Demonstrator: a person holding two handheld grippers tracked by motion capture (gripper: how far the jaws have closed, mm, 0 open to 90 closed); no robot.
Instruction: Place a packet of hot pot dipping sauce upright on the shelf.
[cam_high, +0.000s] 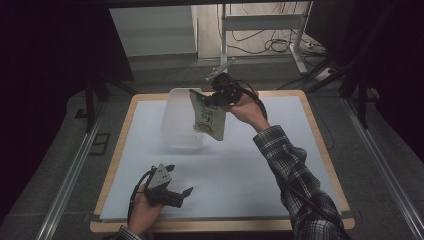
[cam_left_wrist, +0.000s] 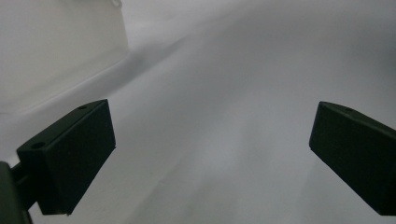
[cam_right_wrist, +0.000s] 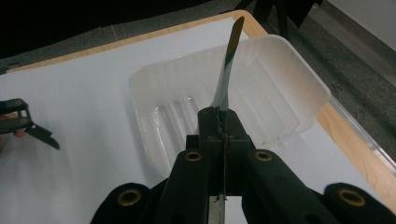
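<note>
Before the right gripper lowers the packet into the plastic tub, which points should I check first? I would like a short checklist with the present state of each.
1. Grip on the packet: the right gripper has its jaws shut on the packet's edge. Ok.
2. Packet above the plastic tub: in the right gripper view it hangs over the tub's inside. Ok.
3. Tub ready to receive: its ribbed floor looks bare. Ok.
4. Left gripper out of the way: it is near the table's front edge, apart from the tub, jaws open on nothing. Ok.
5. Tub steady: nothing holds it on the white sheet. Cannot tell.
6. Packet sealed: cannot tell.
</note>
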